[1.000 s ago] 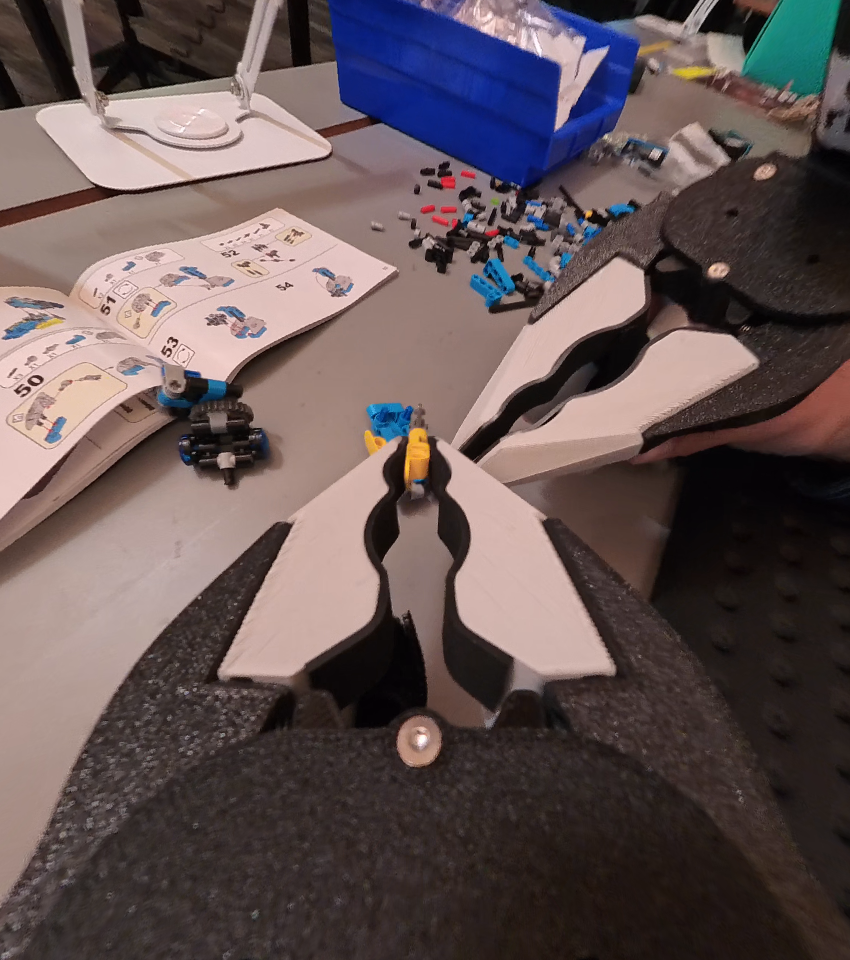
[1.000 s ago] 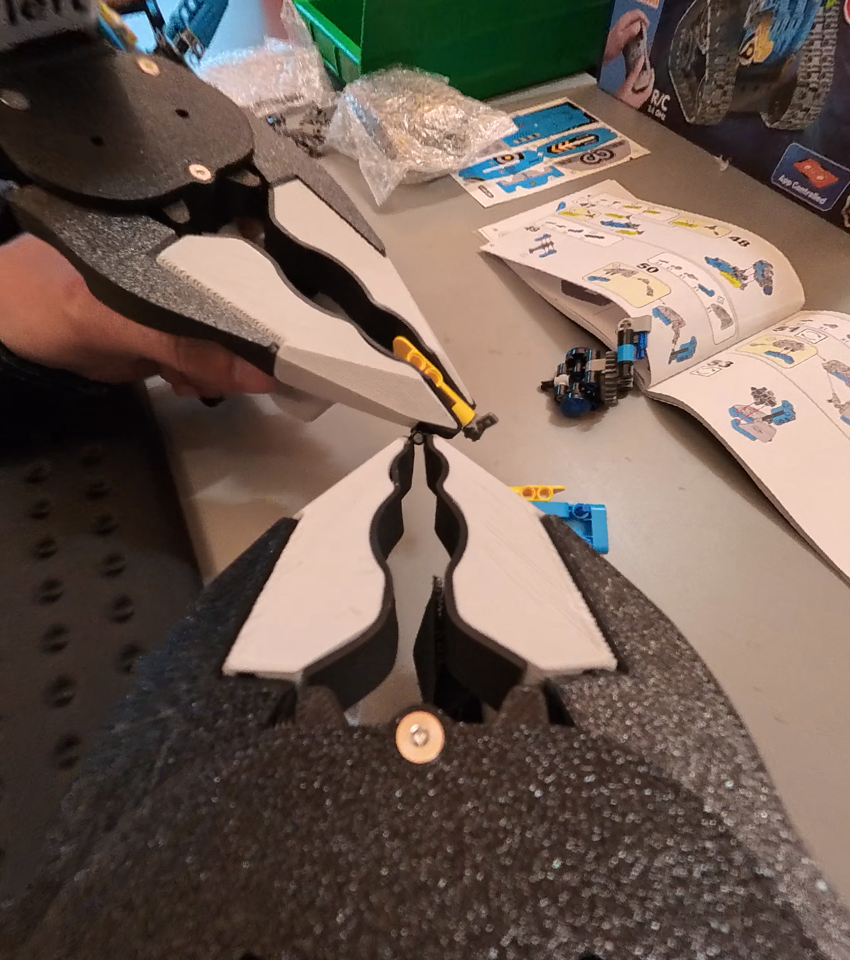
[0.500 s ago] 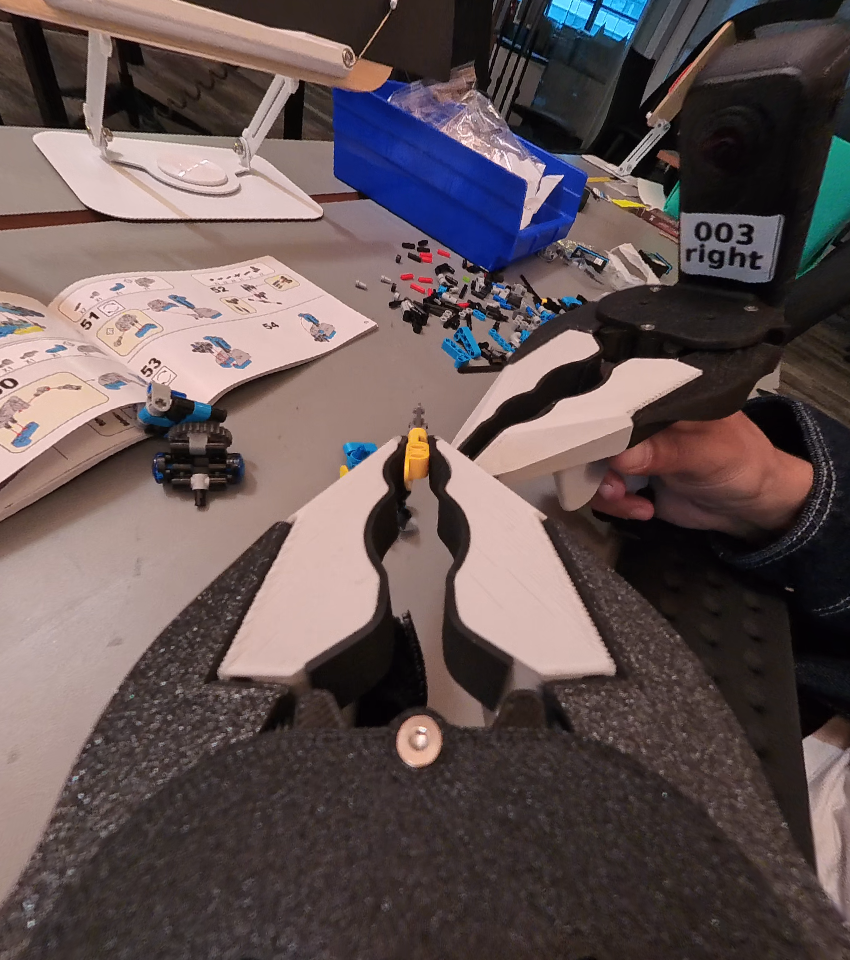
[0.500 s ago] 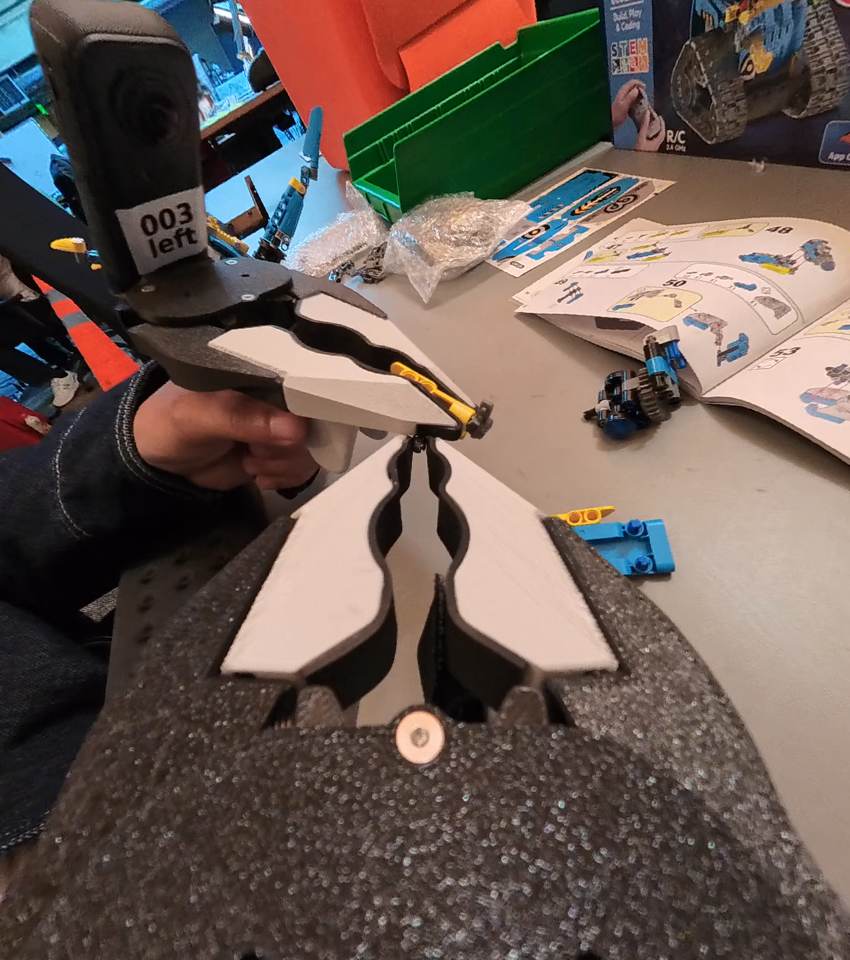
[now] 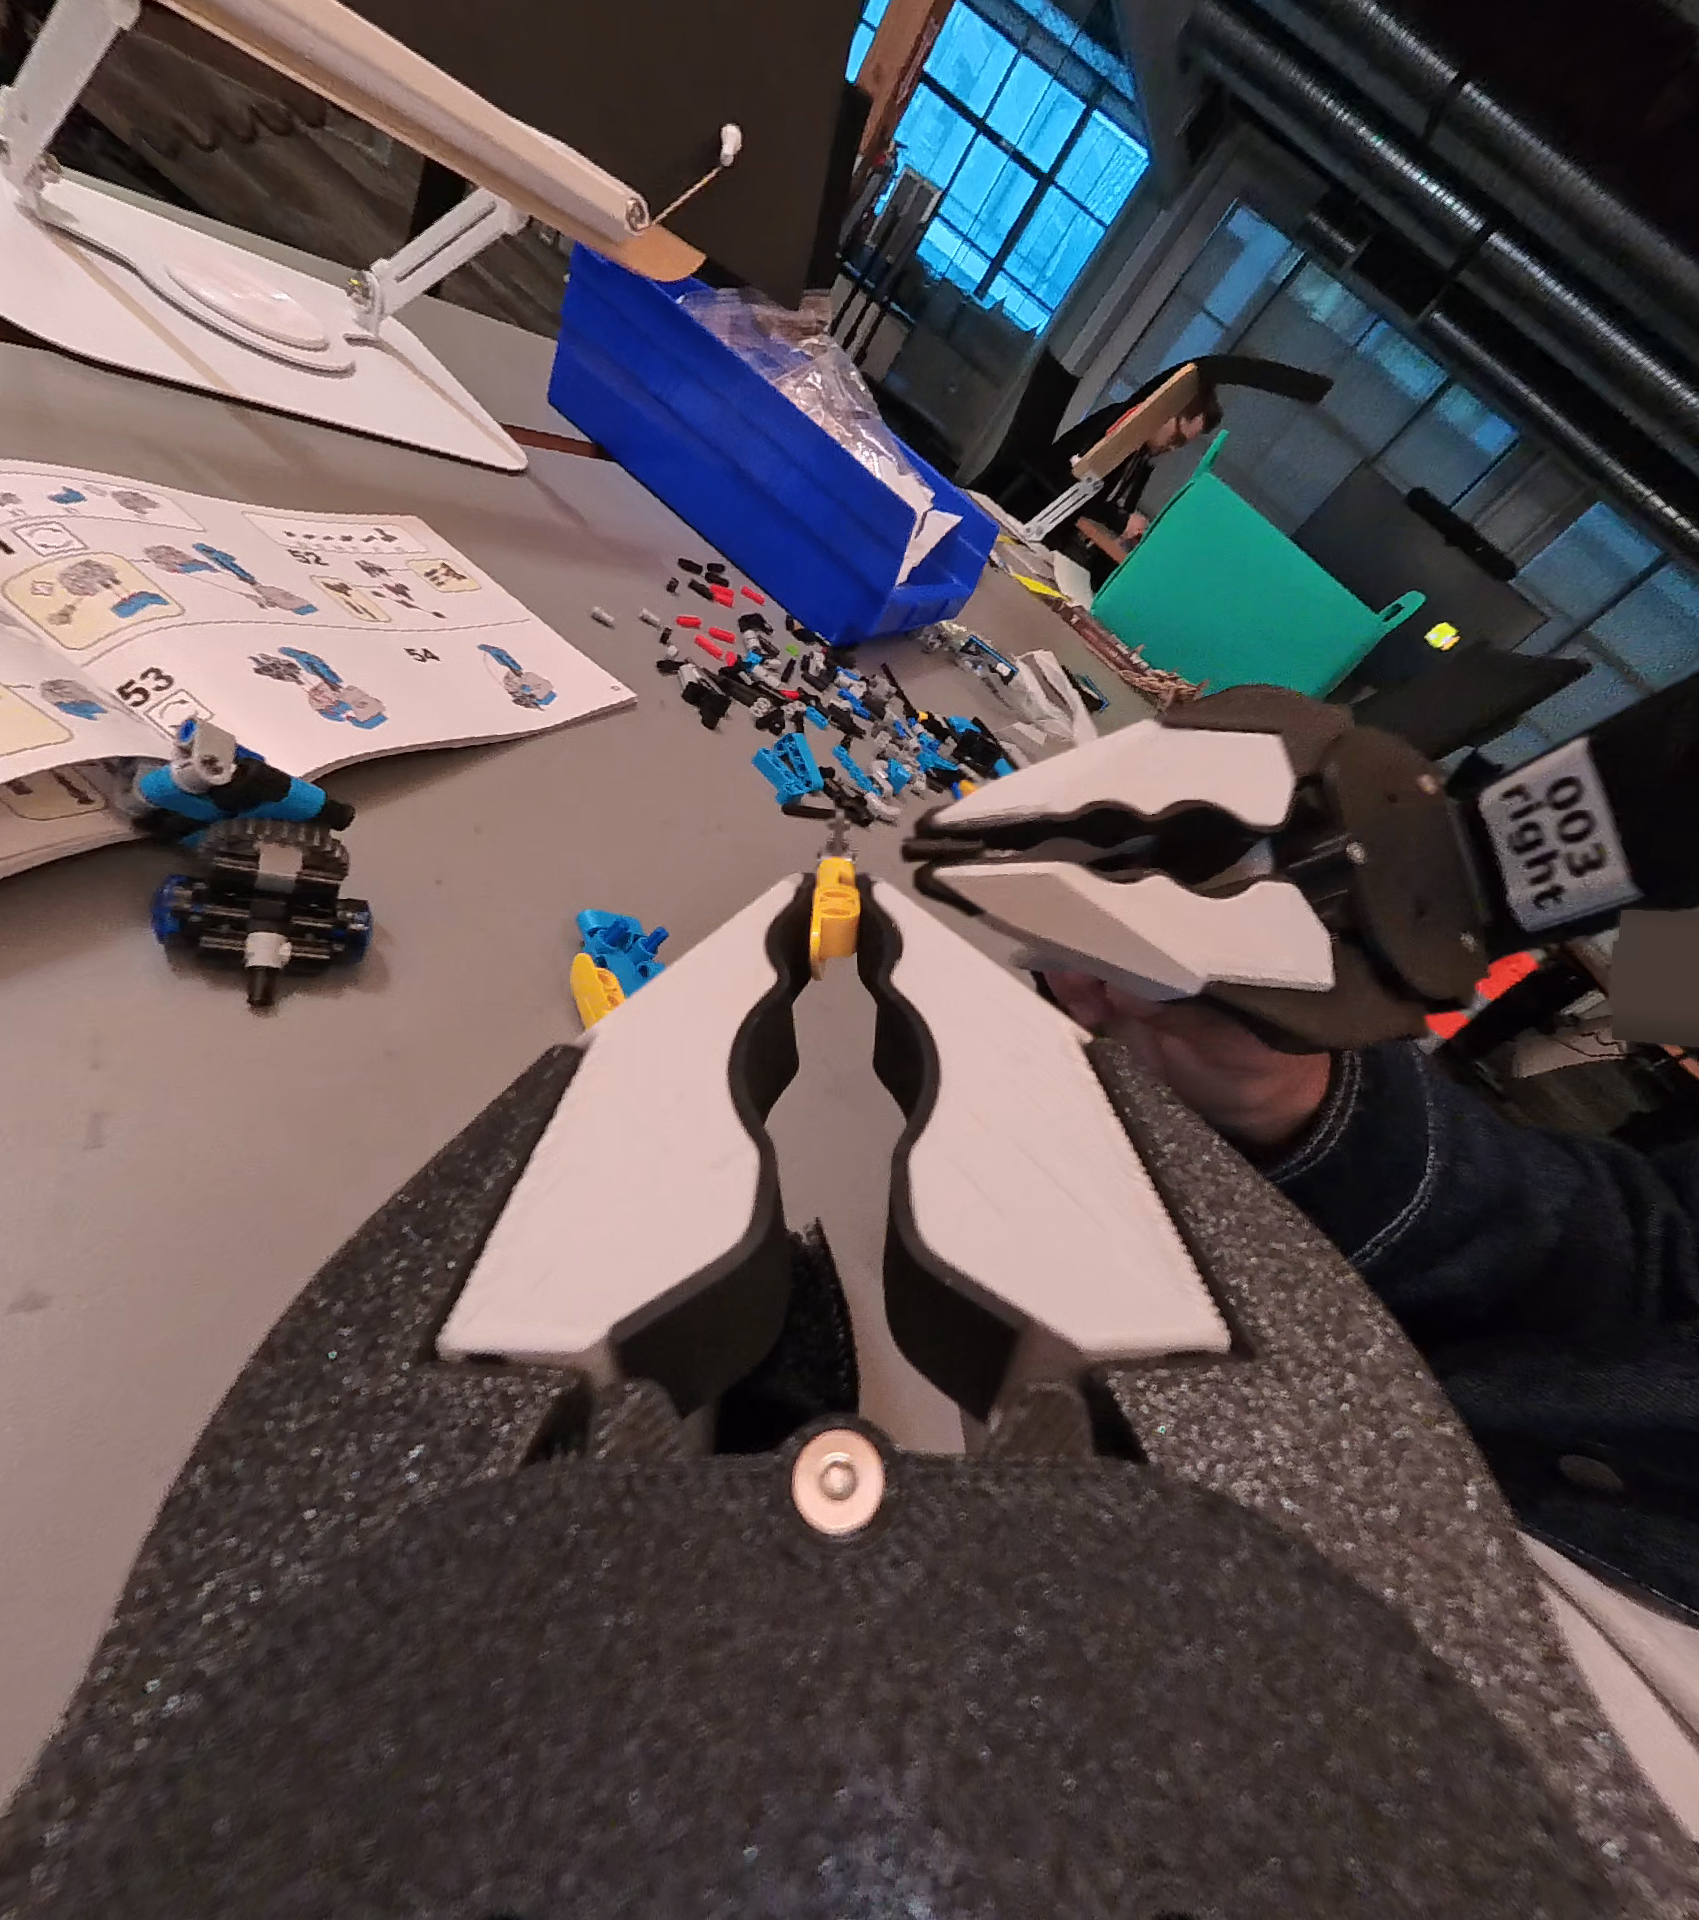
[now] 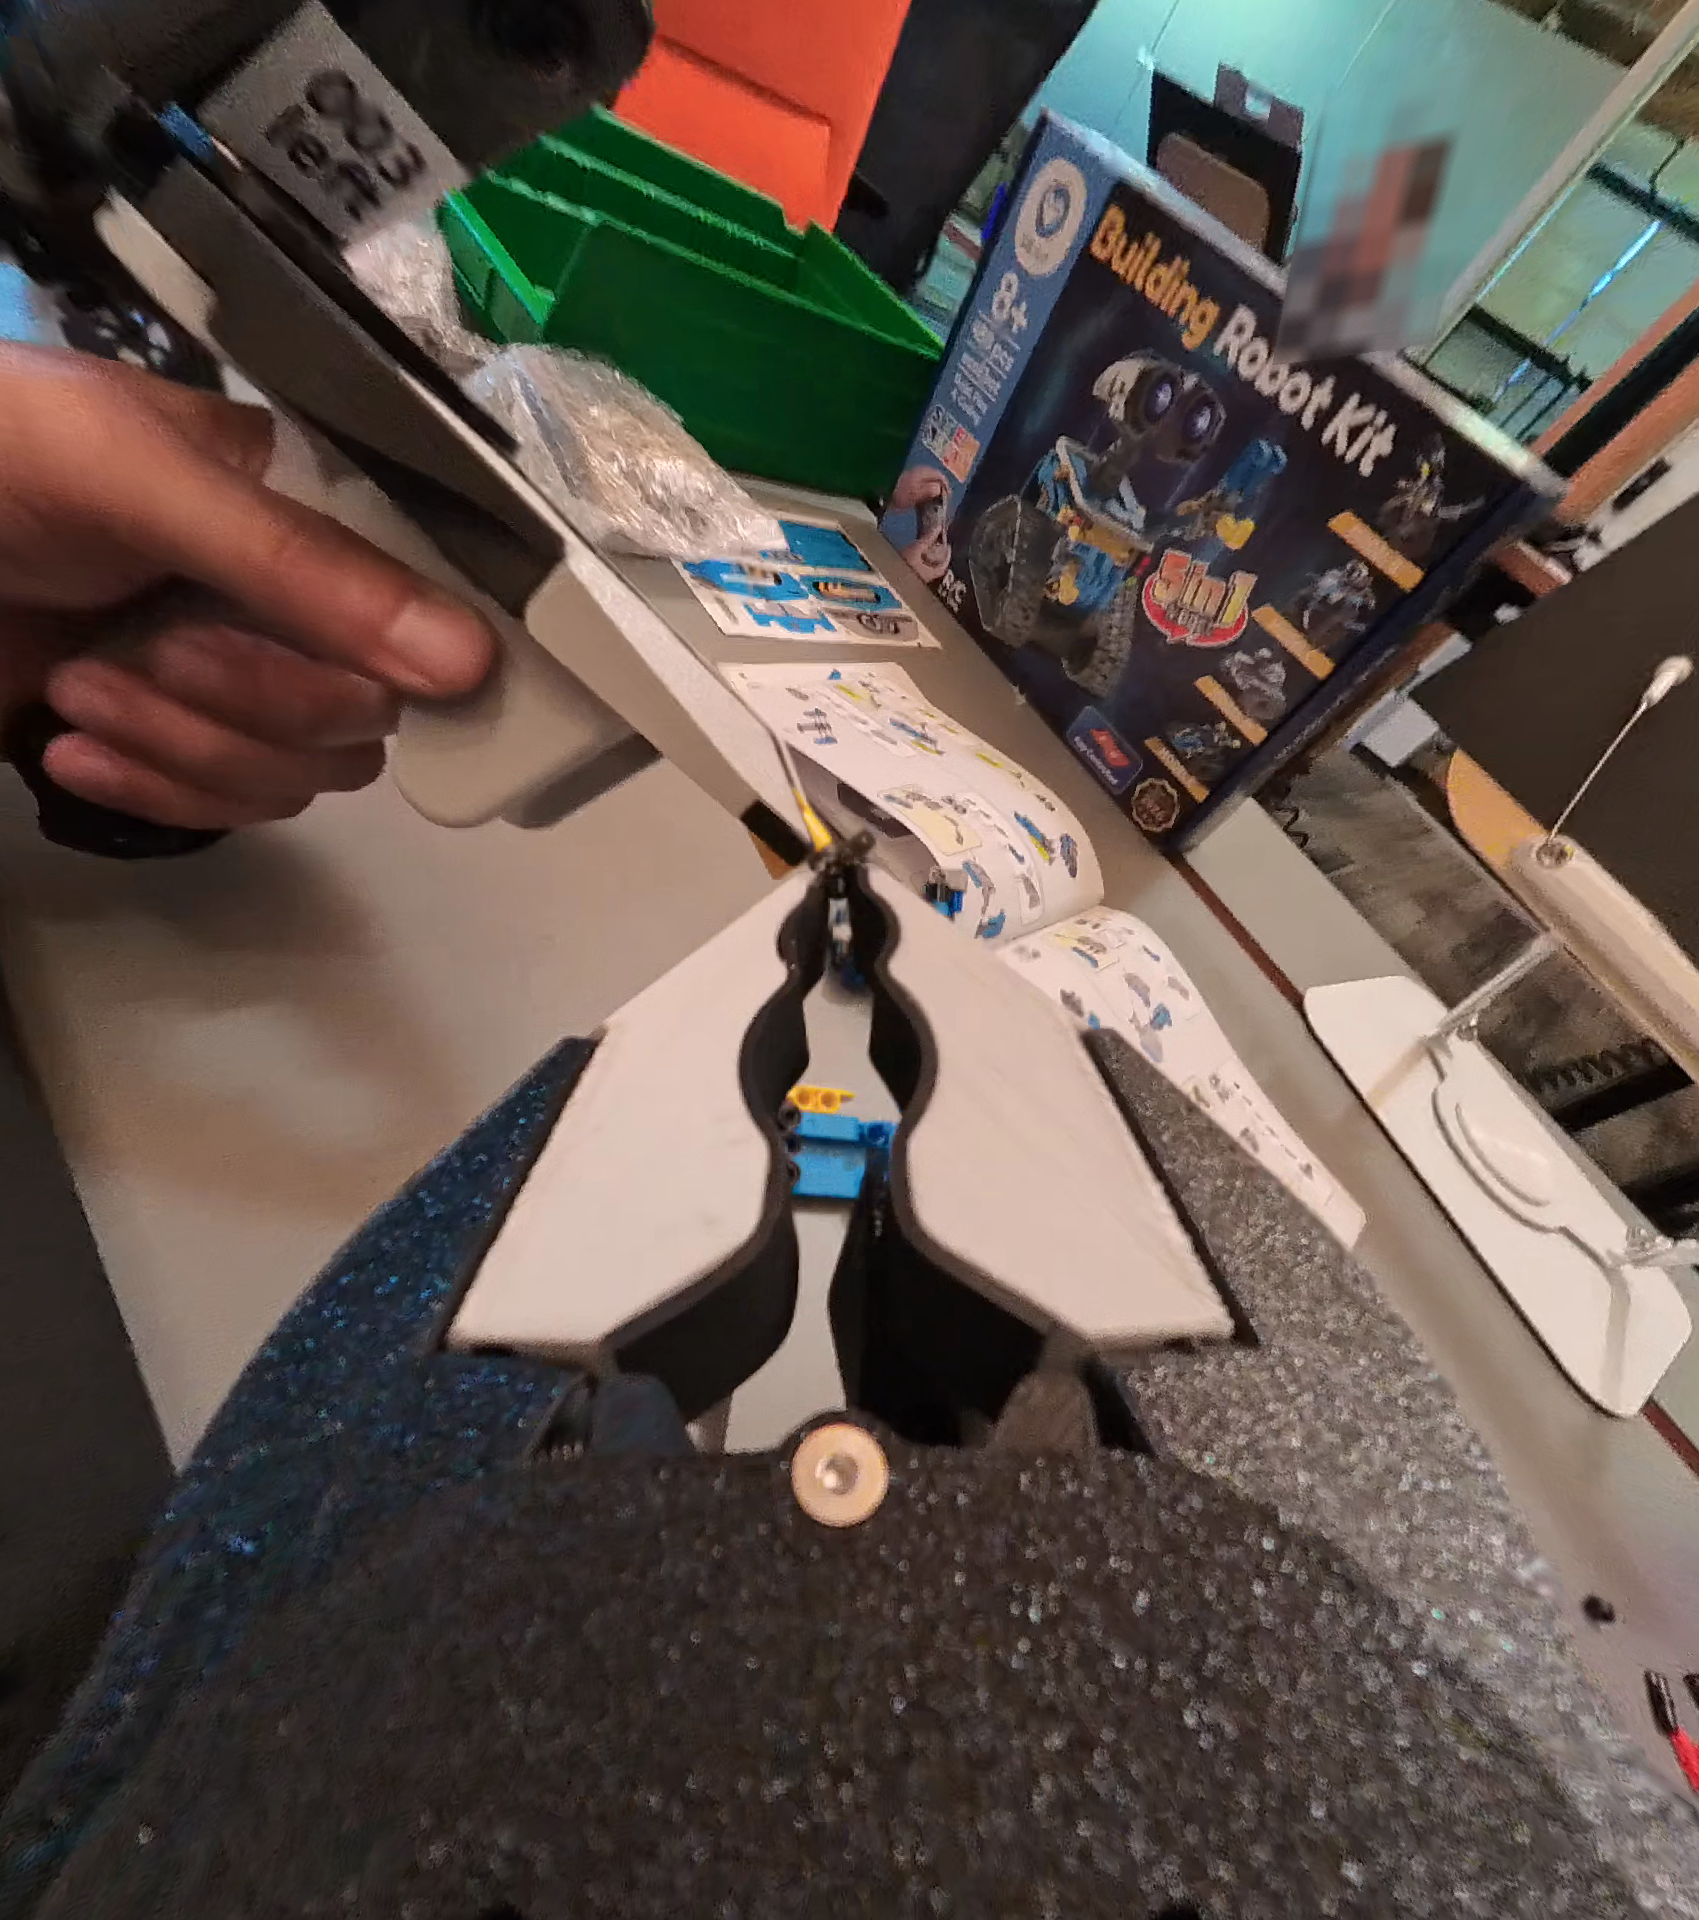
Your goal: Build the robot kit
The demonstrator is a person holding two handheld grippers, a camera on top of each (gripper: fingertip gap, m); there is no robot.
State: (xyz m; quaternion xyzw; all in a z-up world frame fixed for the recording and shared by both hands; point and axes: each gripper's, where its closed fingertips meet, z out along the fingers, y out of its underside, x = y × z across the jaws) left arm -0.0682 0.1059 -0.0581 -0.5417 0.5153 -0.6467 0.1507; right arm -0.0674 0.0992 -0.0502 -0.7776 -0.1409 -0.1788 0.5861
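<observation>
Left hand-held gripper point(image 5: 834, 902) clamps a yellow beam point(image 5: 832, 914), right hand-held gripper point(image 6: 837, 902) pinched together, tips meeting

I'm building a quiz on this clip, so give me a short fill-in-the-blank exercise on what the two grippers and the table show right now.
1. The left gripper is shut on a small ____ piece.
2. The plastic bags lie in the ____ bin.
3. The small wheeled assembly stands beside the open ____.
4. The right gripper points its tips at the ____ gripper's tips.

Missing words: yellow; blue; booklet; left
</observation>
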